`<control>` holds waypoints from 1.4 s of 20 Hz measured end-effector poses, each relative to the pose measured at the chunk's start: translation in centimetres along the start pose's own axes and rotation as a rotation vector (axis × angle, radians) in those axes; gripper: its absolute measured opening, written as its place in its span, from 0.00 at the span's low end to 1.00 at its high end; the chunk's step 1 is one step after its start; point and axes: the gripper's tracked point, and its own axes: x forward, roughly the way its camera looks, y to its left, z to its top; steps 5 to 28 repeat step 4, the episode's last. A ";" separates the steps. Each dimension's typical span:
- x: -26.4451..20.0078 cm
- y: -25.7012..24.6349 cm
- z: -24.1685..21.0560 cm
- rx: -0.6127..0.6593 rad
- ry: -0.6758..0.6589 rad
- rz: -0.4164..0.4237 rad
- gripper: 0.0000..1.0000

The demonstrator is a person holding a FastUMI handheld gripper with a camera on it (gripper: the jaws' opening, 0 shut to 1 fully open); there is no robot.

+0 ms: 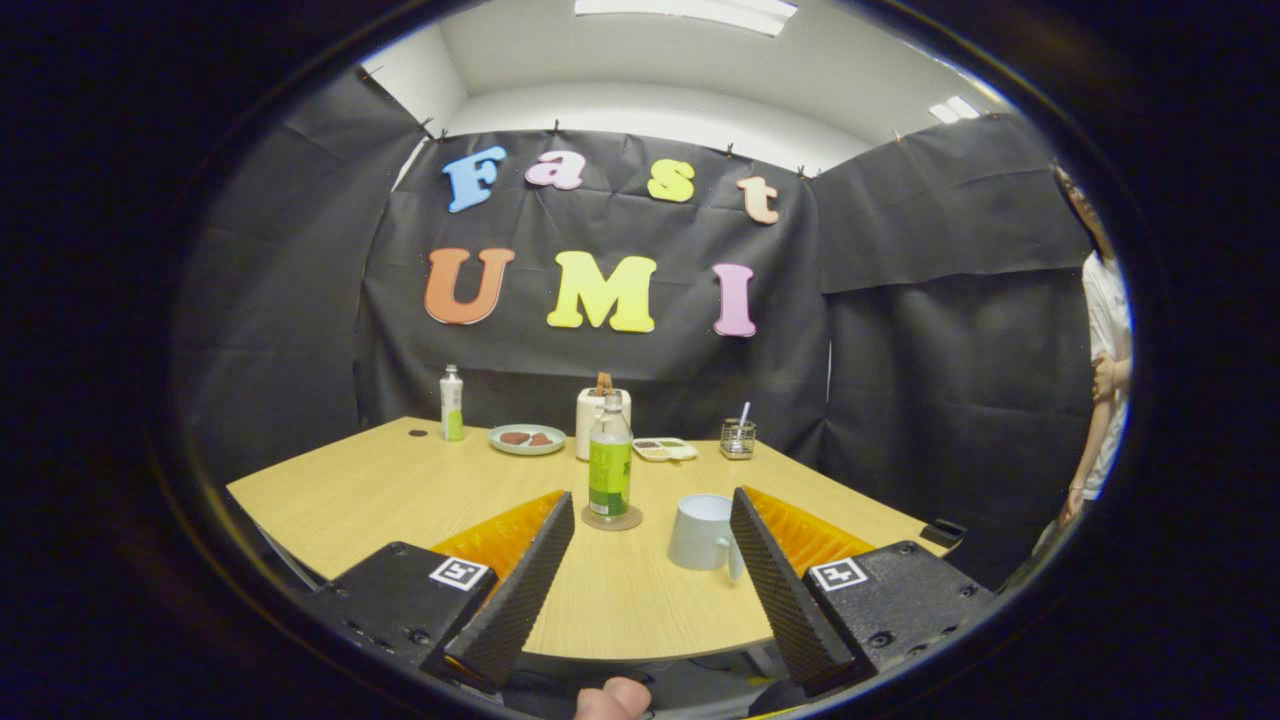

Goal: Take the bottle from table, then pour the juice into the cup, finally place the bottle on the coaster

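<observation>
A clear bottle (610,463) with a green label stands upright on a round coaster (612,518), just ahead of my fingers on the wooden table (380,490). A pale cup (703,532) with its handle towards me sits to the right of the bottle, close to my right fingertip. My gripper (652,510) is open with nothing between its fingers, held back from the bottle and the cup over the table's near part.
Along the table's far edge stand a second small bottle (452,403), a plate (527,439) with food, a white container (601,420), a small tray (665,449) and a wire holder (738,438). A person (1105,380) stands at the right beside the table.
</observation>
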 end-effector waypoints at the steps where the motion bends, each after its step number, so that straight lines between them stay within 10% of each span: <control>1: 0.0 -0.1 0.0 -0.004 0.000 -0.002 1.00; 28: 0.0 0.1 0.1 -0.012 0.001 -0.001 1.00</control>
